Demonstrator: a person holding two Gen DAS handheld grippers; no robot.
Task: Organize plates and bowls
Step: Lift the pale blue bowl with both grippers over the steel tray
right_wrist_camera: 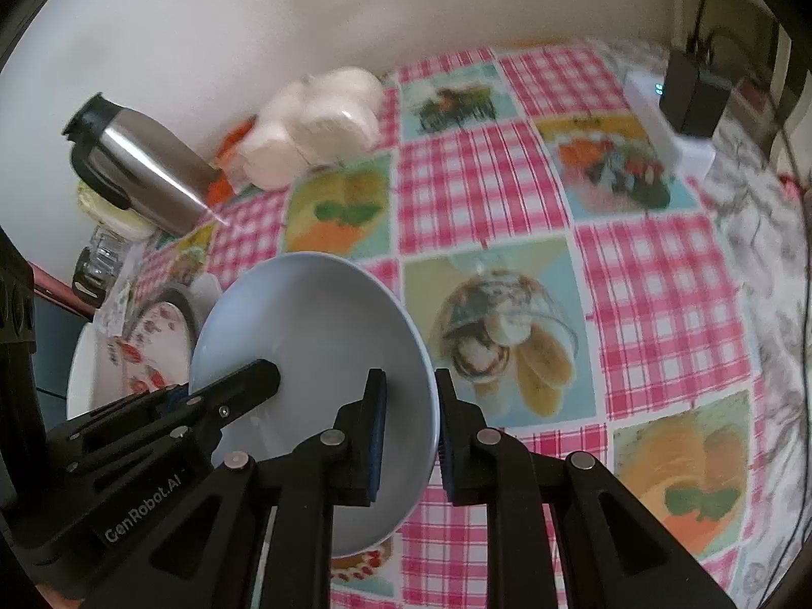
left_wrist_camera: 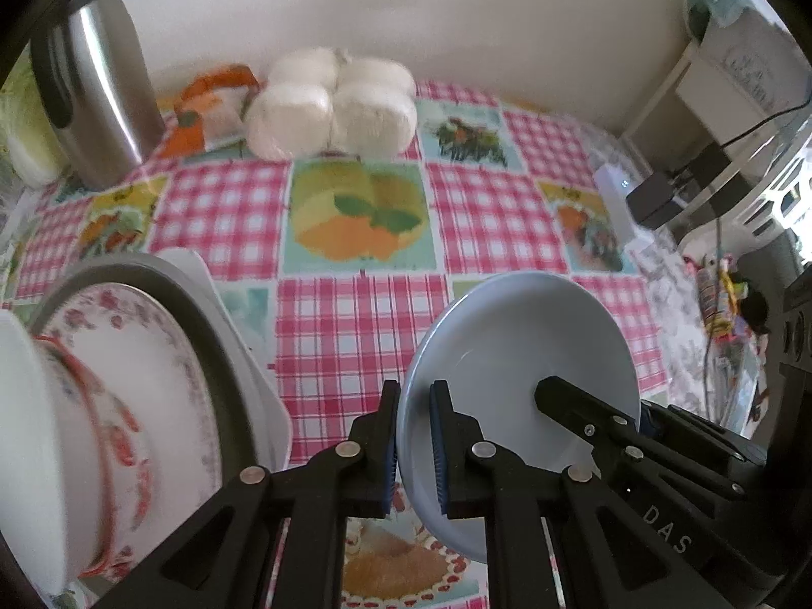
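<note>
A light blue plate point(left_wrist_camera: 528, 355) is held above the checked tablecloth by both grippers. My left gripper point(left_wrist_camera: 415, 436) is shut on its left rim. My right gripper point(right_wrist_camera: 410, 426) is shut on its right rim; the plate also shows in the right wrist view point(right_wrist_camera: 314, 335). The right gripper's finger shows in the left wrist view point(left_wrist_camera: 583, 406) on the plate's far side. At the left stands a pile of dishes: a floral plate point(left_wrist_camera: 147, 355) in a dark-rimmed dish, with a red-patterned bowl point(left_wrist_camera: 96, 436) in front.
A steel thermos jug point(left_wrist_camera: 96, 86) stands at the back left. A pack of white rolls point(left_wrist_camera: 330, 106) lies by the wall. A white device point(left_wrist_camera: 616, 208) and a black adapter point(right_wrist_camera: 695, 96) with cables sit at the table's right edge.
</note>
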